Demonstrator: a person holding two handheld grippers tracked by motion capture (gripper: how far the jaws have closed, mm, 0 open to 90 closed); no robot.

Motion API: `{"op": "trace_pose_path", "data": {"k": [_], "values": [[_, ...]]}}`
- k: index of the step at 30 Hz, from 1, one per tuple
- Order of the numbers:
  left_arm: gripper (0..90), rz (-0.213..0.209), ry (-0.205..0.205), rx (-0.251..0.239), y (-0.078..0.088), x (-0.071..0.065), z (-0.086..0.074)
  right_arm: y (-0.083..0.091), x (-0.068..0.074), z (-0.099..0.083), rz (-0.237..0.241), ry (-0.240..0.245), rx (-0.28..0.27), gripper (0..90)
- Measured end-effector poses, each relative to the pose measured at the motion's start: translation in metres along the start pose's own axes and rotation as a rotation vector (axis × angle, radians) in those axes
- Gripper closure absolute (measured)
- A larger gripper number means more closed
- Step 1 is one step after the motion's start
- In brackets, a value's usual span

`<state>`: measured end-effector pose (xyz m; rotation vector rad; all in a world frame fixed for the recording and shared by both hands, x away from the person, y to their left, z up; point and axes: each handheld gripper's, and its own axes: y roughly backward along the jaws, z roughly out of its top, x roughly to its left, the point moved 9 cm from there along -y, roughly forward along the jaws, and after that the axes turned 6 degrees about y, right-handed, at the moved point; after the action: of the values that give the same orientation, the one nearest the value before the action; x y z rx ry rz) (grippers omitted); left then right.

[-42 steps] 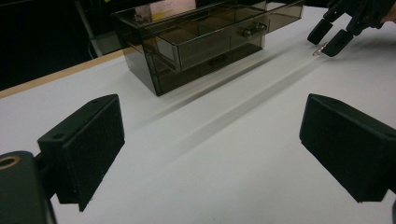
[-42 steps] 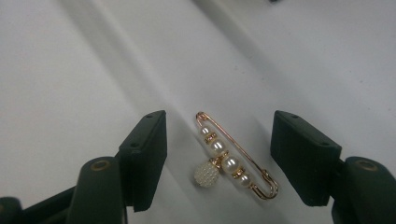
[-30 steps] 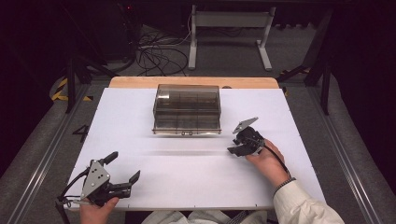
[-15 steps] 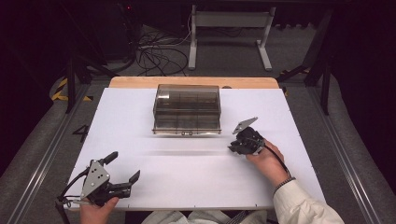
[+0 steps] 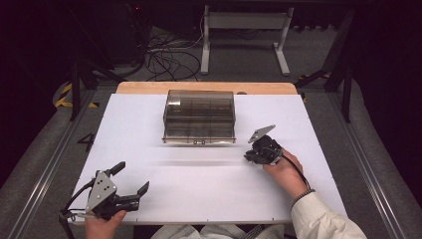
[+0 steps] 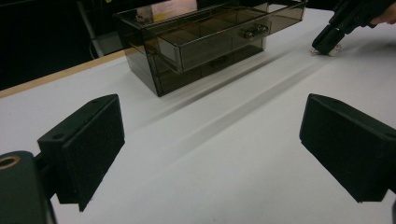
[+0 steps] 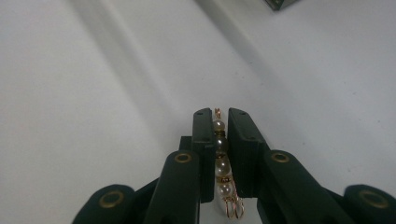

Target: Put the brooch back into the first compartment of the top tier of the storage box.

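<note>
Right hand-held gripper (image 5: 250, 156) low on table, jaws just closed; left hand-held gripper (image 5: 130, 180) jaws wide apart.

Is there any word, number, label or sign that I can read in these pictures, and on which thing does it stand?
"4": a dark mark that reads like this digit, on the grey floor strip left of the table.
Yellow and black hazard stripes, without words: on the floor at far left.
Pale label behind the smoked drawer box, in the left gripper view: too blurred to read.
Nothing readable on the box or the tongs.

Black gripper (image 5: 249, 158), brass screws, white sleeve (image 5: 323, 219)
</note>
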<state>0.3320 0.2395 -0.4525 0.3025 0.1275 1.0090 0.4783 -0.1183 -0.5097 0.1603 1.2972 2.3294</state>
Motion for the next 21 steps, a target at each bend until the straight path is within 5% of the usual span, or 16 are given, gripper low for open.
{"op": "trace_pose_path", "data": {"k": [21], "values": [[7.3,0.001,0.003,0.001,0.0,-0.001,0.0,0.032,0.003,0.015,0.005,-0.018,-0.157,82.1]]}}
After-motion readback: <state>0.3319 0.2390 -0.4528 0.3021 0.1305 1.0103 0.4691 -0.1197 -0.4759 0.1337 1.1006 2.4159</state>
